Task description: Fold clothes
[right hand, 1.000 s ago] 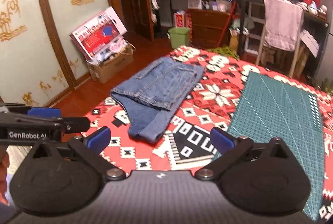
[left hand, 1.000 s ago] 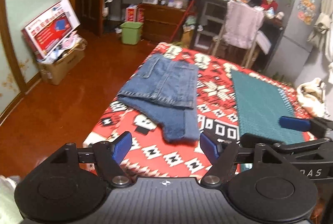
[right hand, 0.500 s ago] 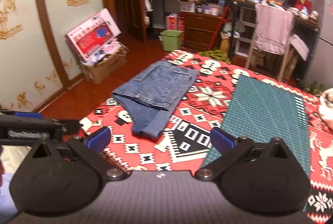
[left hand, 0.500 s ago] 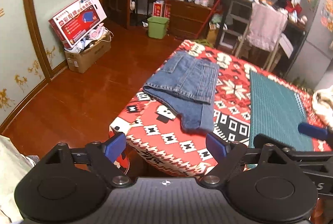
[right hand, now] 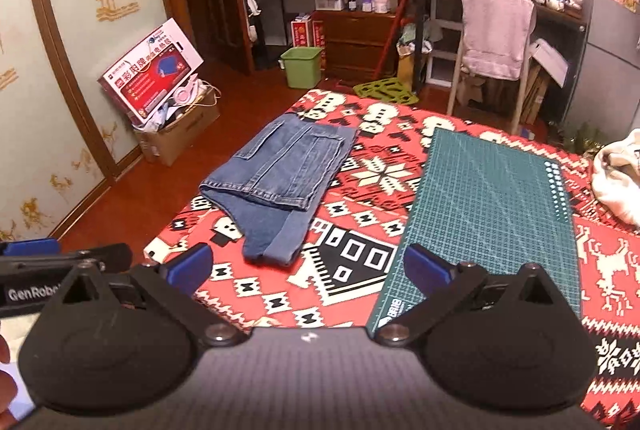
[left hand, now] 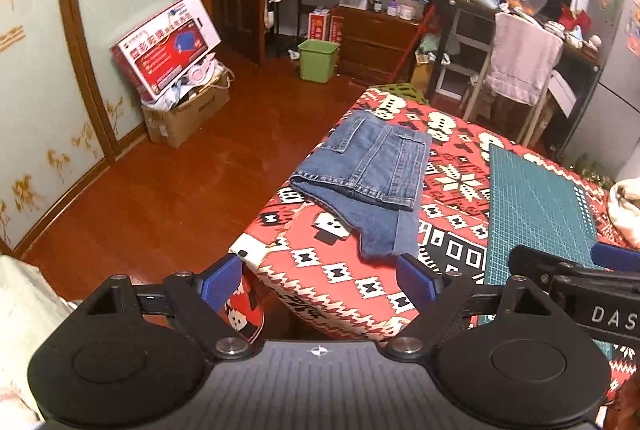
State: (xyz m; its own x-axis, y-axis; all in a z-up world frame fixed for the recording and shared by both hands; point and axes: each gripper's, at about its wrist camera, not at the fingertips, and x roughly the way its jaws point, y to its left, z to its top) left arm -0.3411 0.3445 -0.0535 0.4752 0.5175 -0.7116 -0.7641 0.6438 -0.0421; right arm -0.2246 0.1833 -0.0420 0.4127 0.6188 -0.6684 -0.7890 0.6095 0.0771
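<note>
Both grippers have pulled back and up from the bench over the last second; the denim sits smaller and farther off in each wrist view, and more floor shows past the bench's left edge.

Left to right:

- Left gripper (left hand: 318,280): jaws spread wide, nothing between them, hanging off the near left corner of the bench (left hand: 360,294), clear of the cloth.
- Jeans (left hand: 370,176): folded blue denim, lying along the left edge of the bench on the red patterned cover, running from about mid-edge toward the near corner. Upper layer is a wide panel with seams and a pocket; a narrower tongue of leg sticks out from under it toward the near edge, ending in a turned cuff.
- Green cutting mat (right hand: 492,198): right of the jeans, well apart from them.
- Right gripper (right hand: 306,268): jaws likewise wide apart and empty, above the near edge, between jeans and mat.
- Pale garment (right hand: 618,182): bunched at the right edge, untouched.

Handling, as judged: denim is limp but heavy for cloth, holds a crease, drags on the woven cover instead of sliding. Doubled layers are thick. Best holds look like the cuff end's two corners, one per gripper, pinching all layers, then carrying the tongue back over the wide panel.
</note>
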